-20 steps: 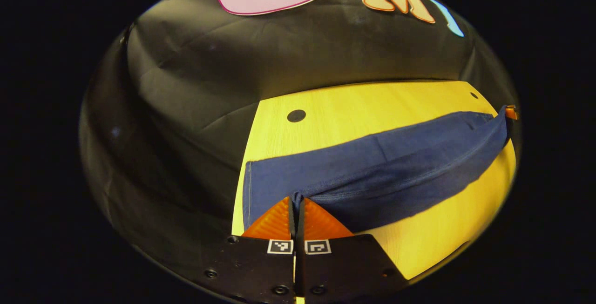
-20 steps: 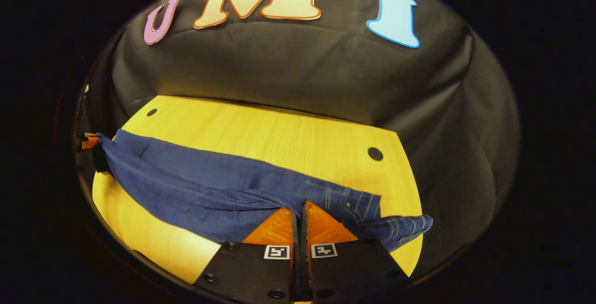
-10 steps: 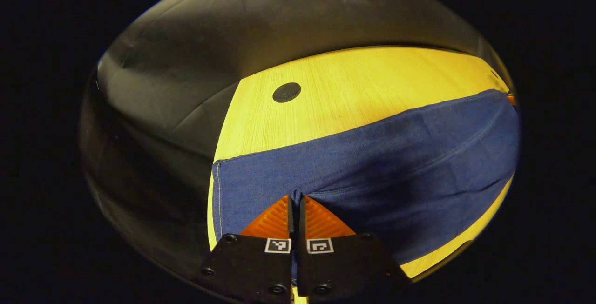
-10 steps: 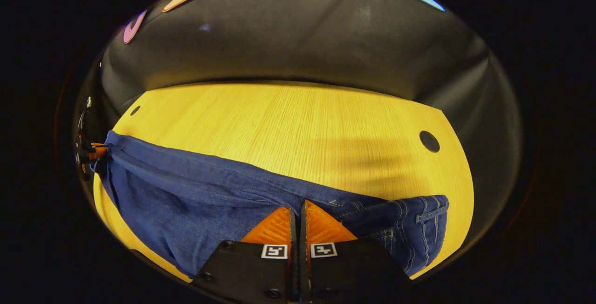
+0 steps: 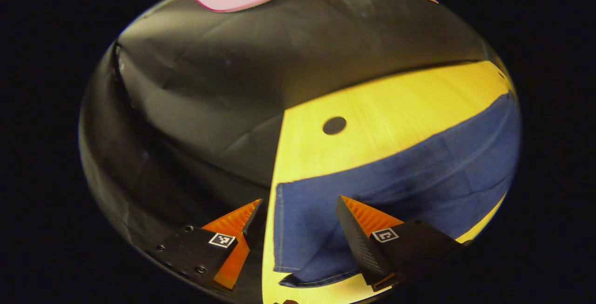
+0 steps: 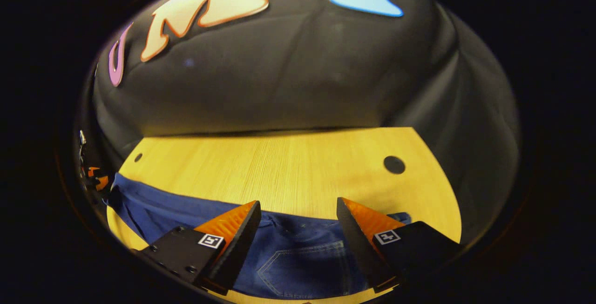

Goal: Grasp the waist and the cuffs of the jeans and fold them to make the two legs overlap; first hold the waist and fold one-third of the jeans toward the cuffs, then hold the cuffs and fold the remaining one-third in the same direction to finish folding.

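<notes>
Both my grippers, left and right, spread wide, gripping nothing; jeans flat on table, legs seemingly overlapped. Next, I'd pinch waist, fold toward cuffs

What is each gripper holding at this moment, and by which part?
Nothing is held. The left gripper stands open over the cuff end of the jeans, and the right gripper stands open over the waist end; the jeans lie flat on the table.

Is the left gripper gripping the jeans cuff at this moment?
Apart. In the left gripper view, the left gripper stands open, its fingers wide on either side of the jeans cuff end, which lies flat on the table.
</notes>
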The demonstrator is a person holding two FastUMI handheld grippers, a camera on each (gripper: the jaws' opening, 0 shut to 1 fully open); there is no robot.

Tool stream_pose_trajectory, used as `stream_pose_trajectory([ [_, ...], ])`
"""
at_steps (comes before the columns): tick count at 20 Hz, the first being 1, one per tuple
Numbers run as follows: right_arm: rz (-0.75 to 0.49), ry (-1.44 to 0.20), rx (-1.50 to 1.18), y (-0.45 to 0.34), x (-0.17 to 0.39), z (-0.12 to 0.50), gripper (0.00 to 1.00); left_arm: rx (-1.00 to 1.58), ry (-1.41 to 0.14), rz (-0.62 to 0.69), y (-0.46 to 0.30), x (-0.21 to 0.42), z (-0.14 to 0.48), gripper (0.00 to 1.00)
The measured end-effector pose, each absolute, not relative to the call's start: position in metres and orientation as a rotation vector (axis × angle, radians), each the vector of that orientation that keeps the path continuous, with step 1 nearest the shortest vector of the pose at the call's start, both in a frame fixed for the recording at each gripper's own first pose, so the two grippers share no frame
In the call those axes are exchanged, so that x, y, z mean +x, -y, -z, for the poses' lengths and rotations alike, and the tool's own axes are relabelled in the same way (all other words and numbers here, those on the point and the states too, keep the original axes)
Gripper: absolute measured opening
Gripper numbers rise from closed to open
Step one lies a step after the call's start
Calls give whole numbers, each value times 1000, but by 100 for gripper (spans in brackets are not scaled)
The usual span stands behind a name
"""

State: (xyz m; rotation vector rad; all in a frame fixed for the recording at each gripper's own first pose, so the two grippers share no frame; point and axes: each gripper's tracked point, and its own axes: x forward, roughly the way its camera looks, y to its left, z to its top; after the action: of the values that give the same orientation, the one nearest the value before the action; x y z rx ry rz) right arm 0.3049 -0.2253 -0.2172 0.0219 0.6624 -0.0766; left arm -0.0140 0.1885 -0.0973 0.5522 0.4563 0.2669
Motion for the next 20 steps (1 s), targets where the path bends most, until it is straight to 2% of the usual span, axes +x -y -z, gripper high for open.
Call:
stream_pose_trajectory([
  [3, 100, -593, 40, 226, 280, 183, 99, 431, -387, -207, -163, -36, 71, 91],
  [4, 105, -568, 37, 226, 268, 171, 95, 392, -361, -189, -157, -40, 62, 92],
  [6, 118, -519, 11, 219, 236, 144, 99, 331, -308, -155, -148, -43, 41, 92],
  [7, 121, -497, 1, 213, 218, 134, 94, 308, -289, -130, -142, -44, 34, 91],
  [9, 123, -448, 4, 195, 185, 115, 95, 284, -253, -88, -144, -53, 30, 92],
  [10, 124, -423, 15, 185, 169, 107, 99, 285, -233, -71, -147, -54, 31, 92],
  [12, 125, -391, 54, 165, 135, 98, 99, 283, -202, -31, -141, -59, 29, 92],
  [13, 126, -385, 75, 155, 118, 99, 94, 266, -198, -9, -140, -63, 30, 92],
  [14, 133, -384, 95, 149, 103, 99, 94, 243, -198, 23, -140, -65, 28, 92],
  [15, 143, -383, 111, 144, 88, 100, 99, 220, -203, 47, -140, -67, 27, 92],
  [16, 156, -381, 127, 141, 76, 100, 94, 209, -211, 66, -143, -67, 21, 92],
  [17, 168, -379, 138, 137, 65, 101, 98, 202, -218, 75, -145, -67, 18, 92],
  [20, 200, -370, 150, 136, 38, 98, 99, 170, -229, 113, -141, -66, 8, 92],
])
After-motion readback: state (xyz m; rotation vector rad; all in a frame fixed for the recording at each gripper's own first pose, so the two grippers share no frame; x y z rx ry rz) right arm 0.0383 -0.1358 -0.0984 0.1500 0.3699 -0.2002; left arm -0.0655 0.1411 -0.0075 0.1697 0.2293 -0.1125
